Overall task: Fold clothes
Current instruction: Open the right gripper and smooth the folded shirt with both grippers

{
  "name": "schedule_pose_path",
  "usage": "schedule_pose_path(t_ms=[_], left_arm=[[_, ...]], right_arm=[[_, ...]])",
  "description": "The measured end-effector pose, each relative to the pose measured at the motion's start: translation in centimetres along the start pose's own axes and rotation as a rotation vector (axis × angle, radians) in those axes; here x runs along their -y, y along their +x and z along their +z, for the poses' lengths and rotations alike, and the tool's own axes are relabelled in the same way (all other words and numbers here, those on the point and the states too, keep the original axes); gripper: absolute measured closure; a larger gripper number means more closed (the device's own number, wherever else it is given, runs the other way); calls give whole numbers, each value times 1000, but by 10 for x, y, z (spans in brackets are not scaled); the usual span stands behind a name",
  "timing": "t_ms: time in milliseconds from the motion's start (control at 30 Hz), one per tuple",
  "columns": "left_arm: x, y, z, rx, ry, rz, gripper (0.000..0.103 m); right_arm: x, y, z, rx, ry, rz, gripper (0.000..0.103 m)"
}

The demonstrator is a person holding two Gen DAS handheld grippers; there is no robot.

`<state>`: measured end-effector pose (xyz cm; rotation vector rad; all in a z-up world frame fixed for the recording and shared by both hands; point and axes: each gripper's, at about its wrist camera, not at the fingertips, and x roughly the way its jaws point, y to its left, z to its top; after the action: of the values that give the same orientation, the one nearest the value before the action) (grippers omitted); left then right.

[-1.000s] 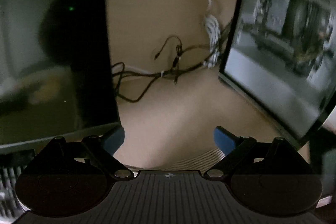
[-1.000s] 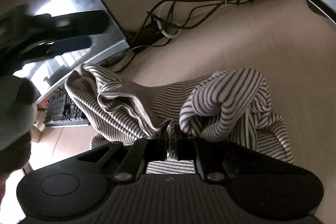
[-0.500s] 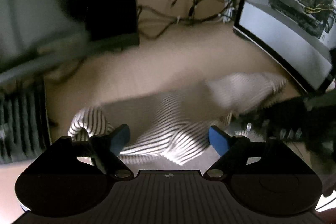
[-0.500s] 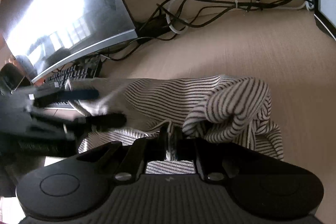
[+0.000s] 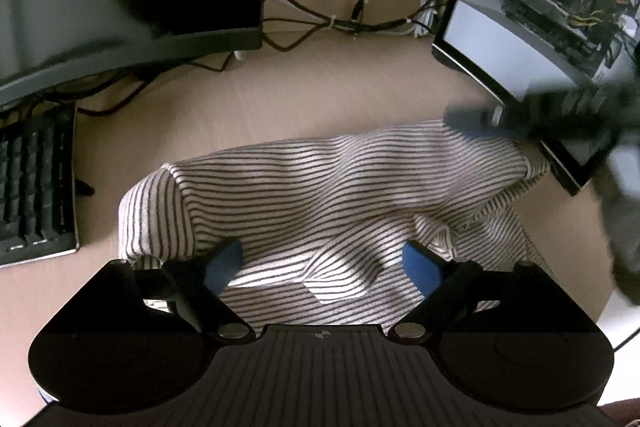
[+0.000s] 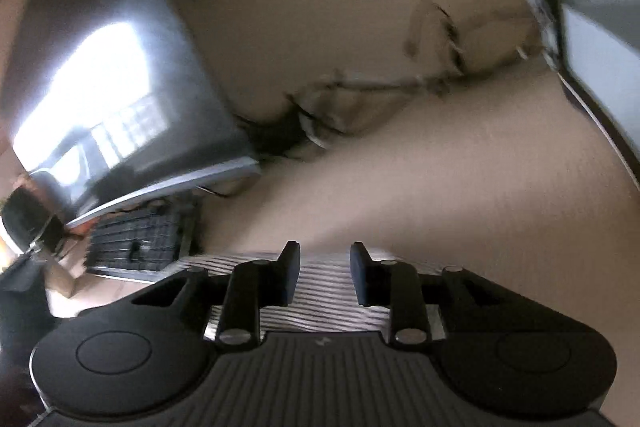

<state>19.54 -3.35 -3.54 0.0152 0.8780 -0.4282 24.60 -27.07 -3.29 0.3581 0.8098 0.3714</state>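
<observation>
My left claw (image 5: 322,263) hangs spread right over the striped top (image 5: 340,183) bunched on the desk (image 5: 320,87), its length running side to side; my right claw (image 6: 325,273), parted and empty, sits at its edge

The left gripper (image 5: 322,261) was a glossy black housing filling the bottom of its frame, with a ribbed grey-black panel at centre bearing a small round emblem near its upper edge. Two rounded lobes flanked the panel, each carrying a black link arm fixed by a silver screw. The fingers (image 5: 420,265) ended in blue pads. The right gripper (image 6: 325,275) had the same build in its own view: ribbed centre panel with a small mark, wide lobes with raised circular discs at lower left and lower right, silver screws at the link pivots, and dark, flat, squared pads. Seen at the right edge of the left view, it was a blurred dark shape.
</observation>
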Motion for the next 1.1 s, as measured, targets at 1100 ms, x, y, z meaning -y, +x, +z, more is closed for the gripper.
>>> schedule_pose_path(t_ms=[1100], left_arm=[[0,-27,9,131,-93,-136,14]], right_arm=[[-9,13,-19,-112,-187,-85,79]])
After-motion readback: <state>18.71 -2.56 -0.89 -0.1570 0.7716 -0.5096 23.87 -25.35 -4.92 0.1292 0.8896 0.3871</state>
